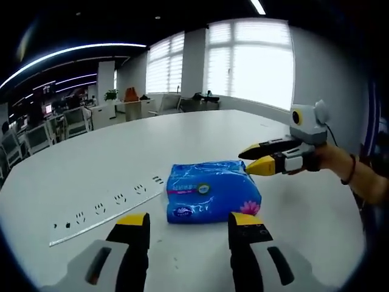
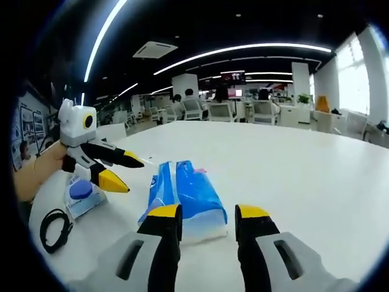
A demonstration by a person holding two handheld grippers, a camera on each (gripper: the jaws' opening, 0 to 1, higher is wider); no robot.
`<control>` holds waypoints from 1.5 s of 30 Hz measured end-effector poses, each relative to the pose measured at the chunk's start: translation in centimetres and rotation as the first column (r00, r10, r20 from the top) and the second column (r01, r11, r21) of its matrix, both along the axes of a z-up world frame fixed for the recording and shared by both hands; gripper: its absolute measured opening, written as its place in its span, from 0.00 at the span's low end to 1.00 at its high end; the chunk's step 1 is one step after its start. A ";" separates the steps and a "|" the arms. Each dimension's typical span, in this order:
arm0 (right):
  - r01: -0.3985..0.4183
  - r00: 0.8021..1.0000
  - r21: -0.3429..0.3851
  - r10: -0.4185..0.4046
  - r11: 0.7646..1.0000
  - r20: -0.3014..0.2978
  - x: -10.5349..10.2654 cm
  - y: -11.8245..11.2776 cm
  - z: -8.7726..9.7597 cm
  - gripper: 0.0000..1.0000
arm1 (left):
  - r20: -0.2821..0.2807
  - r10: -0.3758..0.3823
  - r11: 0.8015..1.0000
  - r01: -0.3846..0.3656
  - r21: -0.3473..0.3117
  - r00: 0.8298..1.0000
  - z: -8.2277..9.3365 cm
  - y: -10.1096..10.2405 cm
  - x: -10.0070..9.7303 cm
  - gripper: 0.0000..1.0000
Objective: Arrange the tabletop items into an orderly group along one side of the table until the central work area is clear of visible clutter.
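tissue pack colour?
Blue tissue pack with pink flower print; clearest in left gripper view.

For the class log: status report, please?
Left gripper and right gripper both open, empty. Blue tissue pack mid-table, untouched. Power strip, wipes pack, black cable nearby.

Open white table (image 1: 182, 140) beyond the blue tissue pack (image 1: 209, 191); socket strip (image 1: 109, 210) flanks it, wipes packet (image 2: 82, 196) and black cable (image 2: 55, 230) lie beside
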State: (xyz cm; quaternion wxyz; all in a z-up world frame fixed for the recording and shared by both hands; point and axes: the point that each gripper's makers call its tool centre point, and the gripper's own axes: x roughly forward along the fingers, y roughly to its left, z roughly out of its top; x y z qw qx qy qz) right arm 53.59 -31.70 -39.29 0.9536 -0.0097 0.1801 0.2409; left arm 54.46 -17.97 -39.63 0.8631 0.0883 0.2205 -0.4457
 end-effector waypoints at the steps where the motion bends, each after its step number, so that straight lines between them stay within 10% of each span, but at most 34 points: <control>1: -0.005 1.000 0.007 0.005 1.000 0.007 0.1 0.1 0.1 0.33 | 0.005 -0.006 1.000 0.006 -0.003 1.000 0.0 -0.1 0.0 0.51; 18: -0.021 1.000 0.001 0.021 1.000 -0.006 0.3 0.4 -0.5 0.33 | 0.007 -0.041 0.999 0.041 0.009 0.999 -0.3 -0.7 0.3 0.51; 45: -0.023 0.999 0.029 0.024 0.999 -0.031 0.5 0.4 -1.5 0.30 | -0.101 -0.043 0.985 0.025 -0.173 0.994 -1.0 -1.2 2.1 0.41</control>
